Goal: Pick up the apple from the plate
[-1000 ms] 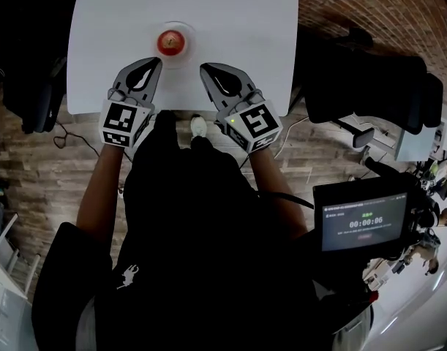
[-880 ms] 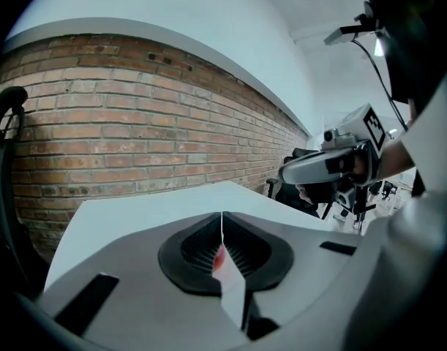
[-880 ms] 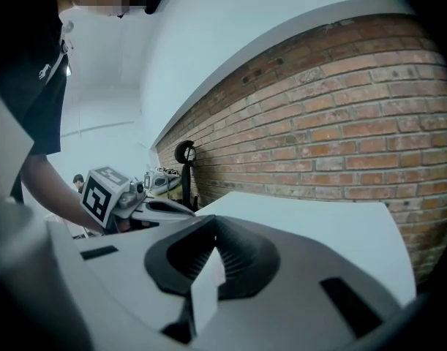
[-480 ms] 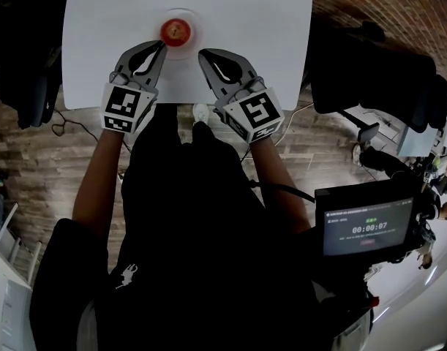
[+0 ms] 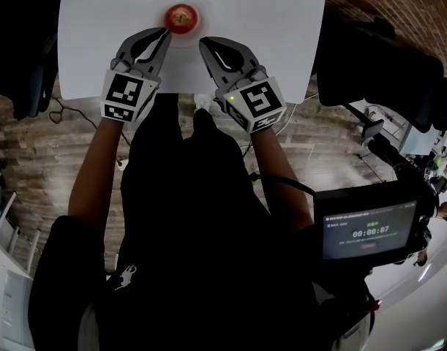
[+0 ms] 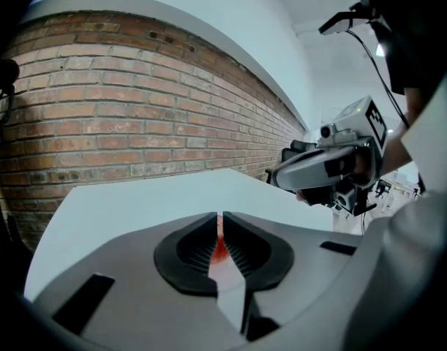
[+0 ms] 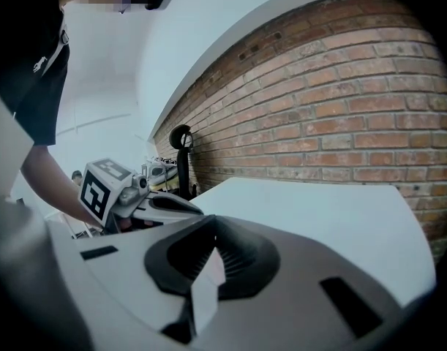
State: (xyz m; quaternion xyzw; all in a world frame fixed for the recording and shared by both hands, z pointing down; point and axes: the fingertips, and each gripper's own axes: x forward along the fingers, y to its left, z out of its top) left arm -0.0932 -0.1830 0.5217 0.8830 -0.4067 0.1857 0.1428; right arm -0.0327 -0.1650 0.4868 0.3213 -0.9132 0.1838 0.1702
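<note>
Looking down in the head view, I see the apple [image 5: 181,18] on a pale plate [image 5: 201,6], further out on the white table [image 5: 267,42]. My left gripper [image 5: 163,36] points at it with its tip near the apple. My right gripper [image 5: 205,46] lies beside it, a little further off to the right.

In the left gripper view my jaws are pressed together with nothing in them. A sliver of red apple shows through the slit between them, straight ahead.

In the right gripper view those jaws are likewise closed on nothing. Bare table lies ahead and the apple does not show.

I judge the apple firm, smooth and round, of moderate weight, so it may roll on the plate or slip out of a shallow pinch. I would open the left jaws wide and take it across its widest middle, pads on opposite sides, squeezing only enough to hold it without bruising
</note>
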